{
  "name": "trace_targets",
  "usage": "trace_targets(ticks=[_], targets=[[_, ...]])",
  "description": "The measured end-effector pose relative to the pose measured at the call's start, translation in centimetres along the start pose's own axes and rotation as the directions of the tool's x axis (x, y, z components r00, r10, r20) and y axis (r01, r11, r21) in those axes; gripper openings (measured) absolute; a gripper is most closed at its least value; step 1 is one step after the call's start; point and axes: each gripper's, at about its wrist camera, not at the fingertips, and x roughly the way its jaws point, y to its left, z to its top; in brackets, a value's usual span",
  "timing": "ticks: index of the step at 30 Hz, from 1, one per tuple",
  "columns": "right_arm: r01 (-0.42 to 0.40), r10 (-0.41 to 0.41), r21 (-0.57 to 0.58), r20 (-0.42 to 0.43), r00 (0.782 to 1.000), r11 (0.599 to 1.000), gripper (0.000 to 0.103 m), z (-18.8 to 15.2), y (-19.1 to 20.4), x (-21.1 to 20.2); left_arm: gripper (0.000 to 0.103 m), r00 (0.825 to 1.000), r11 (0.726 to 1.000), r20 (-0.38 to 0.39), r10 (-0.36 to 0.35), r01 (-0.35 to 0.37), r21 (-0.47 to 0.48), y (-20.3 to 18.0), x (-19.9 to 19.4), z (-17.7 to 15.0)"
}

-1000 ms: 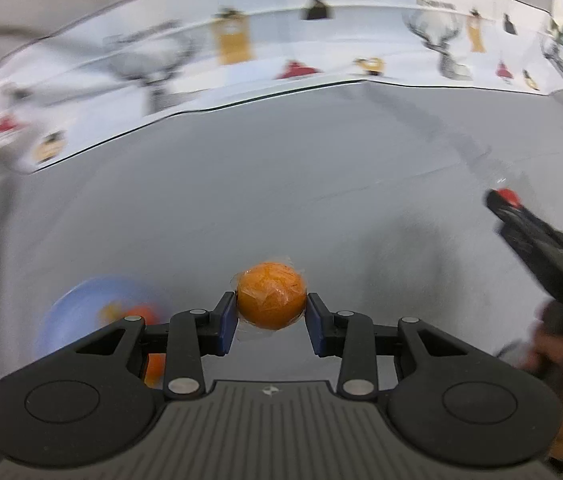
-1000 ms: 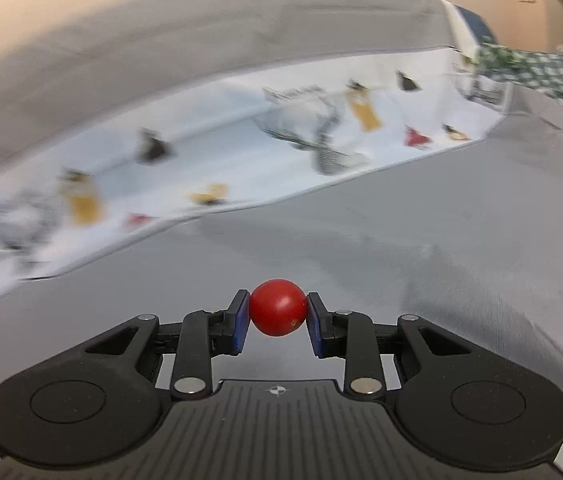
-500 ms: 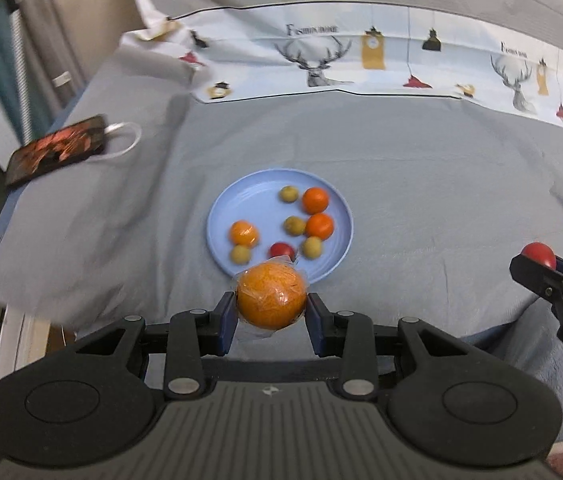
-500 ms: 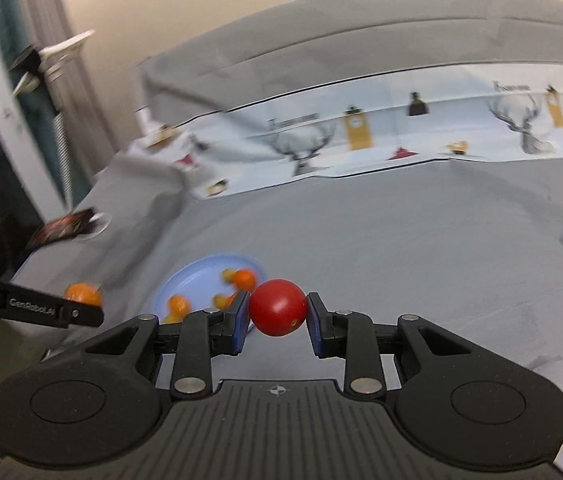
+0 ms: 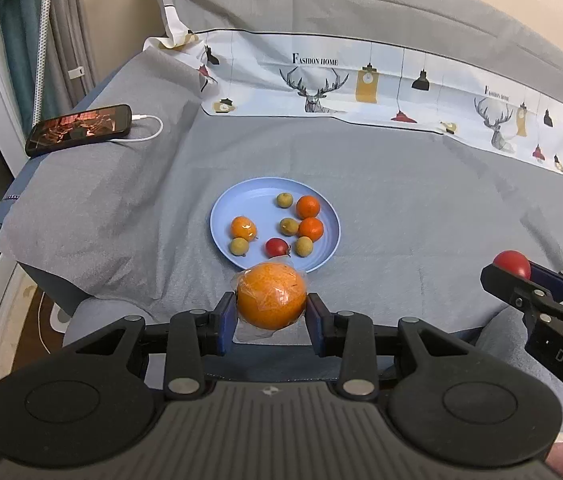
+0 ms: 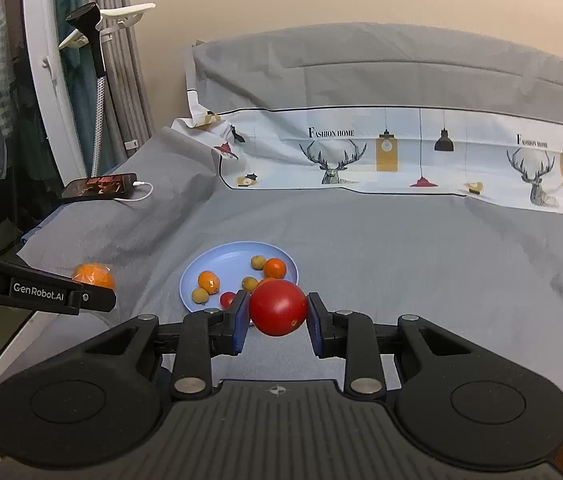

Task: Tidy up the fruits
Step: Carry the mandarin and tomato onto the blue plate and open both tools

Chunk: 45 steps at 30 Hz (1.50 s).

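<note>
My left gripper (image 5: 272, 312) is shut on a plastic-wrapped orange (image 5: 271, 295), held just short of the near rim of a blue plate (image 5: 241, 200). The plate lies on the grey cloth and carries several small fruits: oranges (image 5: 308, 207), yellowish round fruits (image 5: 284, 200) and a red tomato (image 5: 277, 247). My right gripper (image 6: 278, 316) is shut on a red tomato (image 6: 277, 307) above the cloth, to the near right of the plate (image 6: 221, 258). In the left wrist view the right gripper (image 5: 511, 270) appears at the right edge; in the right wrist view the left gripper (image 6: 95, 284) with its orange (image 6: 93, 274) sits at the left.
A phone (image 5: 79, 128) on a white charging cable (image 5: 149, 136) lies at the far left corner of the cloth. A printed white sheet (image 5: 361, 84) runs along the back. The cloth's left edge (image 5: 21, 256) drops off toward the floor. Curtains (image 6: 81, 80) hang at far left.
Both views have swung left and pulled back, so the plate, phone and far wall came into sight. Each gripper kept its fruit, and both frames sharpened after the blur.
</note>
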Motion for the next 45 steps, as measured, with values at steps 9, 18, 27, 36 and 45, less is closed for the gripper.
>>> trace_targets(ticks=[9,18,27,36,45], targets=[[-0.001,0.001,-0.036,-0.012,1.000,0.999,0.032,0.2,0.9,0.4,0.041,1.000,0.999,-0.012,-0.019,0.019,-0.037,1.1,0.6,-0.1],[0.004,-0.005,-0.040,-0.038,0.999,0.999,0.032,0.4,0.7,1.2,0.041,1.000,0.999,-0.021,-0.020,0.019,-0.041,1.3,1.3,0.1],[0.001,-0.005,-0.054,-0.073,0.997,0.999,0.032,0.5,1.2,2.7,0.041,0.999,0.999,-0.039,-0.016,0.014,-0.049,1.7,2.5,0.6],[-0.004,-0.005,-0.086,-0.105,0.994,0.996,0.032,0.7,1.4,4.5,0.041,0.998,0.998,-0.062,-0.016,0.012,-0.063,2.4,4.5,1.8],[-0.025,0.013,-0.080,-0.157,0.988,0.996,0.032,2.0,1.3,10.1,0.041,0.995,0.996,-0.102,-0.019,0.010,-0.088,3.7,9.3,5.8]])
